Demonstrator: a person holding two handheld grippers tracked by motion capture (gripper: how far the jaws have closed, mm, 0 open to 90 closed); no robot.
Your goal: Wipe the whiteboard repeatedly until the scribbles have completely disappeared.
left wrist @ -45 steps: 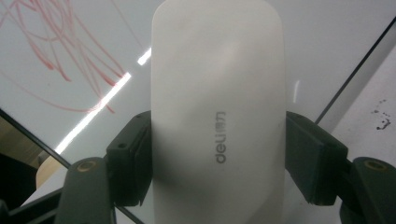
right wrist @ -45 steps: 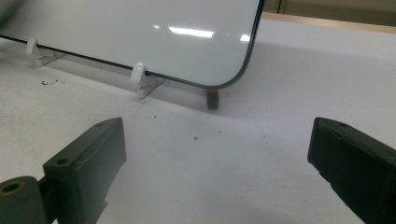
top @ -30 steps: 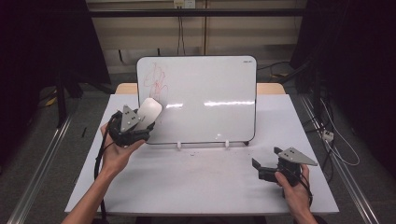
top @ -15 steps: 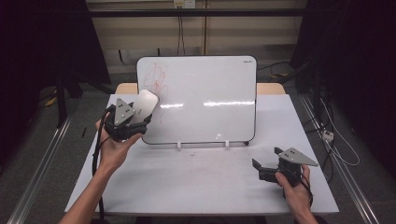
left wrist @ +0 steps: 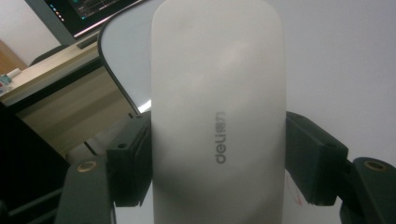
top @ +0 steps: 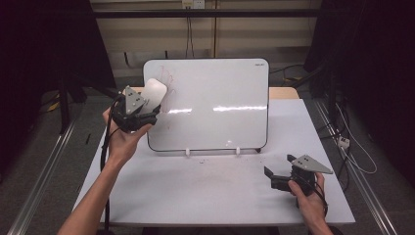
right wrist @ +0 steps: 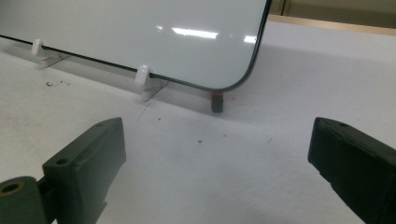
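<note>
**Left gripper view: eraser clamped, marks just beside it**

Left gripper view has my two jaws clamped on the flanks of the white eraser (left wrist: 217,116), its long axis running straight up the frame away from me. From above, my left gripper (top: 142,110) holds it at the upper left of the whiteboard (top: 215,105), just beside the faint red marks (top: 169,85) (contact I cannot confirm). My right gripper (top: 280,172) rests at lower right, jaws wide apart, so the left is nearer.

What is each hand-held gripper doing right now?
Left hand-held gripper: closed on the white eraser.
Right hand-held gripper: open, holding nothing.
</note>
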